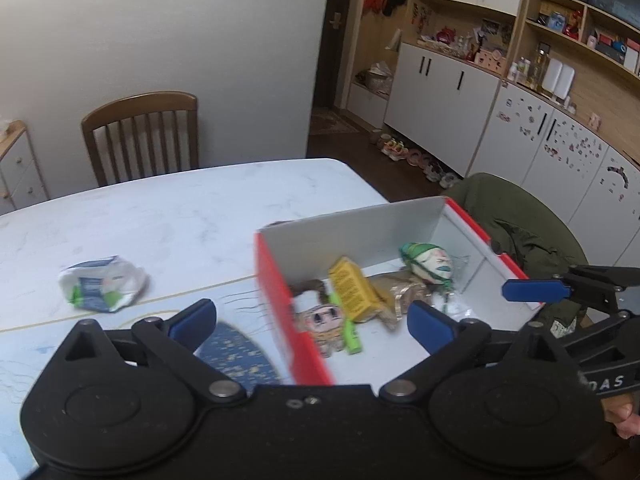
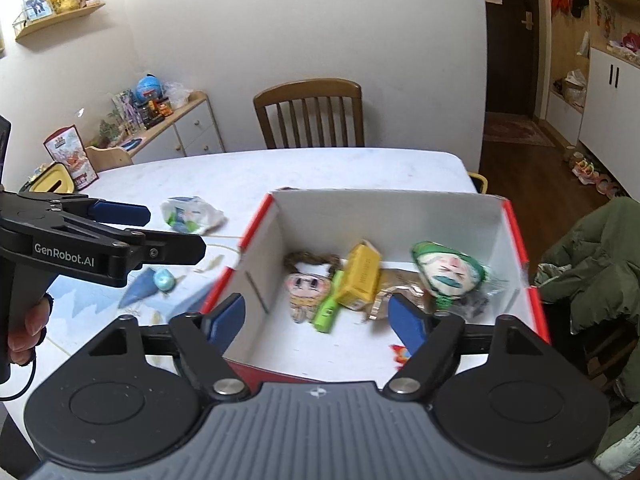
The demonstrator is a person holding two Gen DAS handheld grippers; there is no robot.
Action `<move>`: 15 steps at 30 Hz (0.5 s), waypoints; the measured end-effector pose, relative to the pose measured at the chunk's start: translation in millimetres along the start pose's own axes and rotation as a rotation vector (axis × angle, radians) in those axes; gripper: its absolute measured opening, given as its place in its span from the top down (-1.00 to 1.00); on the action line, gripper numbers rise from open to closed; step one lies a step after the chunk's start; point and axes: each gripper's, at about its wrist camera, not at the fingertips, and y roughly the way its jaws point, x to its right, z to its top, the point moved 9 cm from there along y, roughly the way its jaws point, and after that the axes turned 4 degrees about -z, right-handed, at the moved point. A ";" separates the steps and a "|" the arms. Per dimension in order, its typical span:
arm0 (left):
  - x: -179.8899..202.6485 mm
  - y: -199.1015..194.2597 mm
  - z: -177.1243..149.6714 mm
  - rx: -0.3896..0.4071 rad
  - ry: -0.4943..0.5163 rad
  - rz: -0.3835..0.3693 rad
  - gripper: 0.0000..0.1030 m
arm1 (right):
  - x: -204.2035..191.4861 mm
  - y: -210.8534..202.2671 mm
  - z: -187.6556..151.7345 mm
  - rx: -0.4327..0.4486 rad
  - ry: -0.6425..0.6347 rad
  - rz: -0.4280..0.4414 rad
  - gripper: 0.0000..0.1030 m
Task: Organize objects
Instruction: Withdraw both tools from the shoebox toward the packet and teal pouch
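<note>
A red cardboard box with a white inside (image 2: pixel 496 236) is sitting open on the white marble-look table (image 2: pixel 280 176), filling the middle and right of the right wrist view and the centre right of the left wrist view (image 1: pixel 280 292). Inside it, a flat paper cartoon figure with brown hair (image 2: pixel 306 288) is lying at the left of the floor, a small bright green tube (image 2: pixel 329 312) is resting against its right side, a yellow carton (image 2: pixel 360 278) is leaning tilted just right of that, and a round green and white cartoon face in clear wrap (image 2: pixel 446 272) is lying toward the right wall; some crumpled clear and brownish wrapping is showing between them, too blurred to make out. Outside the box, a crumpled white, blue and green packet (image 2: pixel 192 214) is lying on the table left of the box's far corner, appearing at the left of the left wrist view (image 1: pixel 104 286). The right gripper (image 2: pixel 318 318) is hovering at the bottom of its own view with its blue-padded fingers (image 2: pixel 226 316) spread wide, released and holding nothing, one finger outside the box's left wall and one over its floor. The left gripper (image 1: pixel 312 320) is likewise standing spread and empty, straddling the box's red near-left wall. A brown wooden chair (image 2: pixel 310 114) is standing behind the table against the white wall.
</note>
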 end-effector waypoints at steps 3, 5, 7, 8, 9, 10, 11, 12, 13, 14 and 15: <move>-22.5 -8.8 -2.8 0.004 -0.007 0.016 -0.99 | -23.4 2.4 2.9 0.009 -0.006 0.016 -0.66; -38.7 -13.5 -5.3 0.002 -0.012 0.033 -0.99 | -39.7 4.6 4.6 0.016 -0.015 0.022 -0.66; -56.2 -16.8 -7.8 -0.001 -0.025 0.040 -0.99 | -56.9 7.7 6.3 0.018 -0.024 0.029 -0.67; -65.3 -18.0 -8.5 -0.002 -0.034 0.044 -0.99 | -65.8 10.2 7.3 0.017 -0.027 0.034 -0.68; -74.8 -19.2 -9.2 -0.002 -0.042 0.050 -0.99 | -74.6 13.2 8.3 0.016 -0.029 0.038 -0.68; -84.1 -20.2 -9.9 -0.001 -0.048 0.058 -0.99 | -82.8 15.8 9.1 0.014 -0.031 0.039 -0.68; -93.5 -21.0 -10.4 -0.001 -0.052 0.066 -0.99 | -91.2 19.1 10.0 0.013 -0.033 0.040 -0.69; -102.9 -21.4 -11.0 0.000 -0.056 0.076 -0.99 | -99.6 22.4 10.5 0.011 -0.034 0.043 -0.69; -112.0 -22.5 -11.6 0.004 -0.059 0.083 -0.99 | -107.9 25.8 10.9 0.006 -0.036 0.046 -0.69; -121.7 -22.9 -11.7 0.006 -0.062 0.090 -0.99 | -116.5 30.0 11.0 0.001 -0.039 0.050 -0.69; -131.0 -22.9 -11.7 0.006 -0.066 0.096 -0.99 | -125.0 34.3 11.1 -0.004 -0.046 0.053 -0.69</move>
